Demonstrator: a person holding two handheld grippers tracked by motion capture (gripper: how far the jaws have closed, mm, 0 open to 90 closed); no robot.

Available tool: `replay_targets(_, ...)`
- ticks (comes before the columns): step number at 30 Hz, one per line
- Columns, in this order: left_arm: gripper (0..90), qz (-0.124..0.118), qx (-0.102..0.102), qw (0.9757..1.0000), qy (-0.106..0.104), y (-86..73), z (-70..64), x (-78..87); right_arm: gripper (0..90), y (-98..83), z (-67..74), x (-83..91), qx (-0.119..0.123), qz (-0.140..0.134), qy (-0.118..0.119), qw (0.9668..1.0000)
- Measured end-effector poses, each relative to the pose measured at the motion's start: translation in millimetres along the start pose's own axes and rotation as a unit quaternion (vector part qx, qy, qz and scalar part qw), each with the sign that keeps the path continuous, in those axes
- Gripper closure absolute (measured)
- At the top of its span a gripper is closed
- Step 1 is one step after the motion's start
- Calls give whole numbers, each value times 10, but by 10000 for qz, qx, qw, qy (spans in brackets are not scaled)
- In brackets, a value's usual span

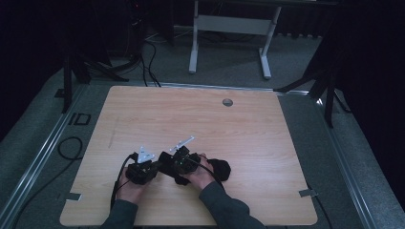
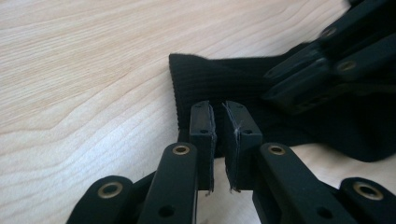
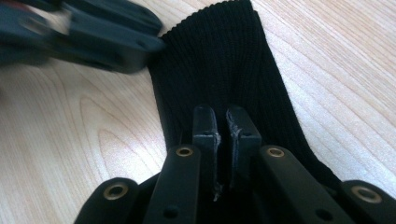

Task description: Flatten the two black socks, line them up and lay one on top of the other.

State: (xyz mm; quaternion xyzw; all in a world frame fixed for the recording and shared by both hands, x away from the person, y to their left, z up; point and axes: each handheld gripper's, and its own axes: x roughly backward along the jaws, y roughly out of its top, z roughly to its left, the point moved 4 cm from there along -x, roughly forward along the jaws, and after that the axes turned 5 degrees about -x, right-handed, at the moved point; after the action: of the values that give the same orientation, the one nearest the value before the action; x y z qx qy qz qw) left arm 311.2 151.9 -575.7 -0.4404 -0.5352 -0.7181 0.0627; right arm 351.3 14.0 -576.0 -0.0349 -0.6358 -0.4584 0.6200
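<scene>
1. A person's left gripper [image 2: 219, 140] hangs low over the pale wood-grain tabletop [image 2: 84, 70], its two black jaws drawn almost together with only a thin slit between the pads. Whether any cloth is pinched in that slit cannot be told from the left gripper view; the pad tips sit right at the near edge of the black rib-knit sock [image 2: 219, 81].

2. In the right gripper view, the right gripper [image 3: 223, 135] is likewise nearly closed, a hairline gap showing between its worn pads. The sock [image 3: 219, 60] runs straight ahead from these fingertips, its long axis in line with the jaws and its cuff edge at the far end. The pads stand over the cloth; whether they have hold of it cannot be told.

3. From the left fingers, the sock lies just ahead and to the right, its ribbed cuff edge nearest the left pads. The other gripper rests on the cloth farther off, at upper right.

4. The high view shows both hands close together near the table's front edge, the left gripper [image 1: 142, 168] and right gripper [image 1: 177, 162] almost touching, with the rest of the sock [image 1: 220, 169] bunched just beyond the right hand.

5. Judged from this, both grippers are at the cuff end, the right lying along the sock's length and the left coming across it. Any next pull or fold would likely turn on that crossing.
</scene>
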Motion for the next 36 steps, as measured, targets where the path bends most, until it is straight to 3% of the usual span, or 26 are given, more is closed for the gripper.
replay_targets(5,819,22,-216,9995,207,24,-29,-80,839,-5,7,0,27,2,-9,10000)
replay_targets(12,865,80,-137,9996,237,20,-36,-122,827,-3,9,2,75,33,54,10000)
replay_targets(17,875,84,-77,9998,182,19,-27,-123,651,-19,31,96,151,-127,282,9994)
replay_targets(20,875,75,-45,9998,176,19,-28,-124,615,-38,54,220,170,-287,330,9989)
replay_targets(26,874,91,-32,9998,167,16,-28,-119,599,-133,-2,449,217,-421,120,9988)
replay_targets(36,874,74,1,9999,151,15,-27,-118,579,-297,-185,654,172,-446,-144,9988)
